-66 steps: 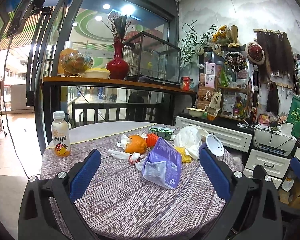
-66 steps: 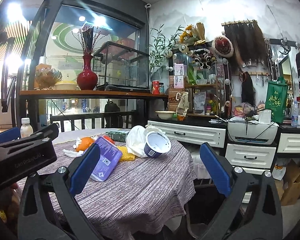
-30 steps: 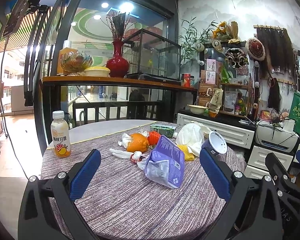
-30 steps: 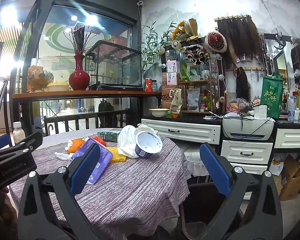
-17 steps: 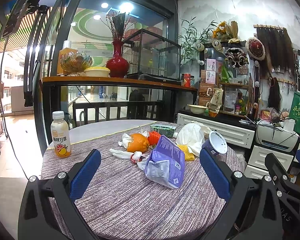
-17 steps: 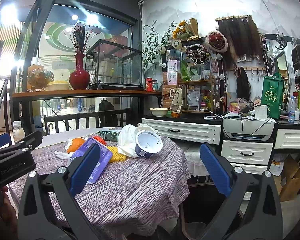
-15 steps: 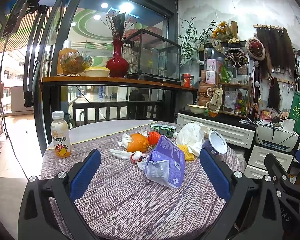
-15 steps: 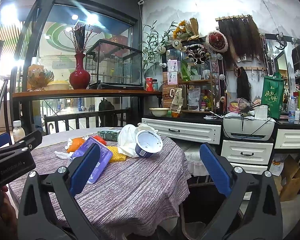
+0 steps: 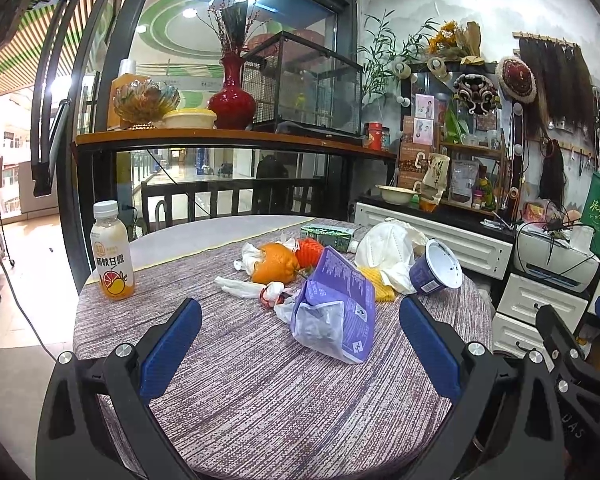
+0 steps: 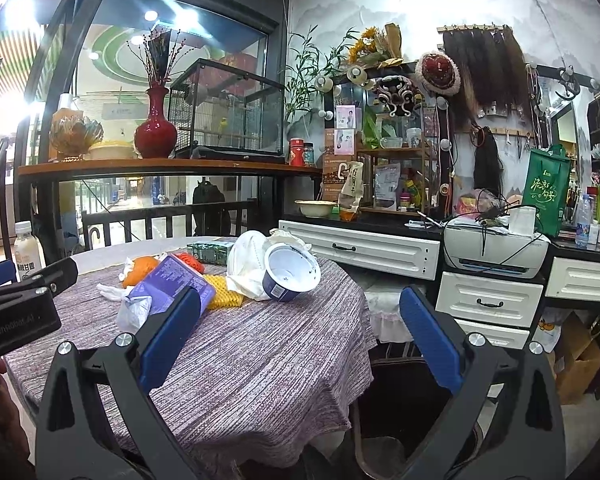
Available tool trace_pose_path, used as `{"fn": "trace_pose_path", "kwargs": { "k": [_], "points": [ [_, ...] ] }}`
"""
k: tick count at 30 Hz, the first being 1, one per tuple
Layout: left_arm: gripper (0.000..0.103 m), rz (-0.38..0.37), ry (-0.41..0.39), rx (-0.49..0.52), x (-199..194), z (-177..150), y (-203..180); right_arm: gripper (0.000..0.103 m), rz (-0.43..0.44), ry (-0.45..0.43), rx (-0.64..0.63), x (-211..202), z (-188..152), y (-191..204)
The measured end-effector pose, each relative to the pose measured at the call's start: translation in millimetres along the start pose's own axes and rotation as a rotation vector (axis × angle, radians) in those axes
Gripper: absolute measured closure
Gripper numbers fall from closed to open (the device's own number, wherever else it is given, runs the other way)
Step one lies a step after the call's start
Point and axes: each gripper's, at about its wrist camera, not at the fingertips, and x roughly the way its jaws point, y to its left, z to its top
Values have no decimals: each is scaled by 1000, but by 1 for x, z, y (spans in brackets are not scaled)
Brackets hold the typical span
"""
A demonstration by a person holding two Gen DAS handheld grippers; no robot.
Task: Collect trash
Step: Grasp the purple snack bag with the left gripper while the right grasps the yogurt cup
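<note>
The left tool point(image 9: 300, 340) and right tool point(image 10: 298, 328) both hover spread wide and empty over the near edge of the round surface point(image 9: 260, 392). The trash sits mid-surface: purple packet point(image 9: 335, 312), white mask point(image 9: 391, 252), tipped blue cup point(image 9: 435, 268), orange point(image 9: 274, 262). A juice bottle point(image 9: 112, 256) stands far left.
</note>
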Motion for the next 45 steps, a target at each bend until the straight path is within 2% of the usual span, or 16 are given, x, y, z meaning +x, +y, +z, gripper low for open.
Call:
{"fn": "trace_pose_path", "kwargs": {
  "k": [4, 7, 11, 15, 17, 20, 22, 25, 28, 30, 31, 35, 37, 42, 44, 45],
  "points": [
    [5, -3, 23, 8, 8, -1, 0, 5, -15, 10, -11, 7, 1, -2],
    [5, -47, 55, 12, 23, 0, 5, 5, -6, 54, -9, 21, 4, -5],
    [5, -76, 141, 19, 59, 9, 20, 5, 56, 137, -63, 54, 8, -7],
    [5, -149, 281, 52, 107, 16, 31, 5, 138, 206, -146, 96, 2, -9],
    [5, -149, 332, 112, 126, 17, 23, 5, 142, 226, -146, 115, -2, -13],
    [5, -208, 382, 183, 146, 19, 7, 5, 145, 263, -154, 138, -1, -12],
    [5, -233, 425, 191, 158, 20, 0, 5, 153, 280, -159, 148, 3, -12],
    [14, -230, 486, 184, 169, 17, -4, 5, 175, 278, -197, 152, 7, -8],
    [16, -226, 506, 196, 171, 11, -6, 5, 183, 268, -266, 154, 8, -2],
    [21, -215, 517, 202, 172, 7, -7, 5, 197, 280, -288, 162, 9, 1],
    [28, -207, 517, 193, 172, 5, -7, 6, 206, 290, -297, 167, 10, 3],
    [44, -219, 516, 144, 172, 5, -1, 17, 221, 341, -334, 196, 9, 9],
    [52, -228, 508, 125, 170, 6, 1, 28, 221, 368, -343, 213, 8, 11],
    [57, -274, 494, 66, 165, 7, 9, 42, 203, 399, -364, 243, 6, 20],
    [60, -282, 480, 60, 162, 8, 10, 53, 206, 409, -381, 252, 5, 24],
    [60, -289, 469, 57, 160, 9, 11, 65, 202, 416, -390, 254, 3, 25]
  ]
}}
